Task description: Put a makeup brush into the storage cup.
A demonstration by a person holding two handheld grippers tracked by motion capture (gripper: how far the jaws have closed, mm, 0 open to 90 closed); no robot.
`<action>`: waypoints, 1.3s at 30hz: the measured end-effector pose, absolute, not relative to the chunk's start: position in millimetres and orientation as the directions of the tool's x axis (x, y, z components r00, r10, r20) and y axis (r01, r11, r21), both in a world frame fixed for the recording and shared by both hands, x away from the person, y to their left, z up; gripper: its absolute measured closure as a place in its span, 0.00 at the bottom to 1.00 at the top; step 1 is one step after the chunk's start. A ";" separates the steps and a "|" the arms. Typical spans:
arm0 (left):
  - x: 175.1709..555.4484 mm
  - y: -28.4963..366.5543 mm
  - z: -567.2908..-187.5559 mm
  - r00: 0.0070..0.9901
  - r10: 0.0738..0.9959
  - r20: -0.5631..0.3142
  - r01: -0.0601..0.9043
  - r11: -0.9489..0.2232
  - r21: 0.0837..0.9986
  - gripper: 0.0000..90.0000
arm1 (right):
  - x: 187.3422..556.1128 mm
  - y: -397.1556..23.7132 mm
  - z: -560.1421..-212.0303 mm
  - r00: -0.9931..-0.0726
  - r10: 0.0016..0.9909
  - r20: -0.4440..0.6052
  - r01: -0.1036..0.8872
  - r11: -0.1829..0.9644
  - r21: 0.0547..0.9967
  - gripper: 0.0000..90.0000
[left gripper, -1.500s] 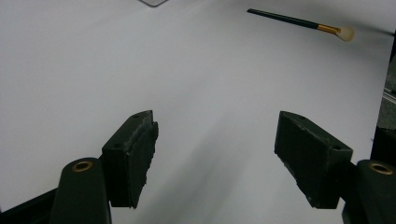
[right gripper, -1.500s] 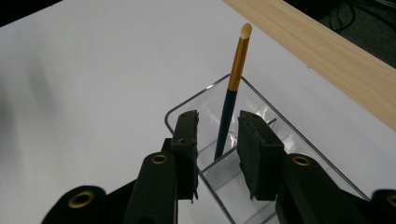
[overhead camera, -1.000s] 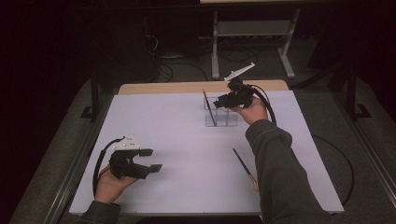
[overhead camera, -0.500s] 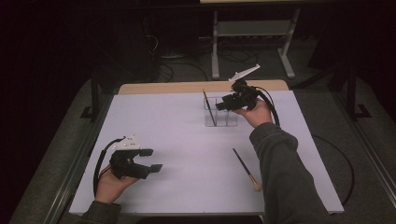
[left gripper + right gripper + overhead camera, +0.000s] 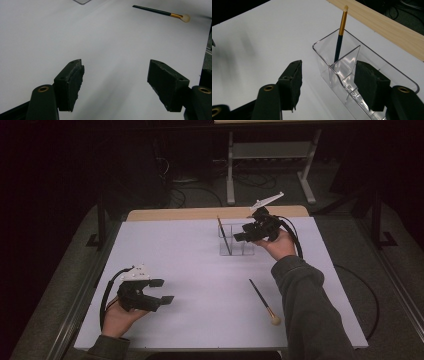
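The desk (image 5: 190,270) is the largest thing, a flat, smooth white sheet with a strip of pale wood along its far edge. The high view takes in all of it, along with both forearms and the dark floor around it, which neither gripper view offers.

Toward the far side stands a clear plastic organizer (image 5: 237,240), a glossy oblong box with rounded corners. The right gripper view (image 5: 342,65) brings out its thin inner walls and separate compartments. A makeup brush (image 5: 224,236) stands tilted in the end compartment; up close (image 5: 340,37) its dark handle, gold metal collar and pale rounded tip are plain.

The right hand-held gripper (image 5: 245,236) hovers just beside the organizer; its jaws have just been opening and stand released, one above the organizer's rim and the other over the bare desk, with nothing pressed between them (image 5: 329,83).

The left hand-held gripper (image 5: 162,291) rests low at the near left, jaws wide apart and holding nothing; its blocky black pads look rough-edged (image 5: 115,83).

A second brush (image 5: 264,301) lies flat on the near right of the desk, well apart from the organizer. The left gripper view (image 5: 160,12) shows its slim dark handle, gold collar and fluffy cream head.
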State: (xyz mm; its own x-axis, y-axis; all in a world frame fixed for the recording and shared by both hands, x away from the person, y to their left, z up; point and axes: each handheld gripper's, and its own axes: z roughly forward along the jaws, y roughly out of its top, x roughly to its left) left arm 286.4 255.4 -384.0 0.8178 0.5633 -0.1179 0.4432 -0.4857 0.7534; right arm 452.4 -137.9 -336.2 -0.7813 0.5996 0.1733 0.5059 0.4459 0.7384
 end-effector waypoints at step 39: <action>286.5 246.3 -385.0 0.829 0.548 -0.110 0.429 -0.498 0.754 0.30 | 408.1 -164.3 -341.3 -0.784 0.599 0.165 0.504 0.458 0.732 0.37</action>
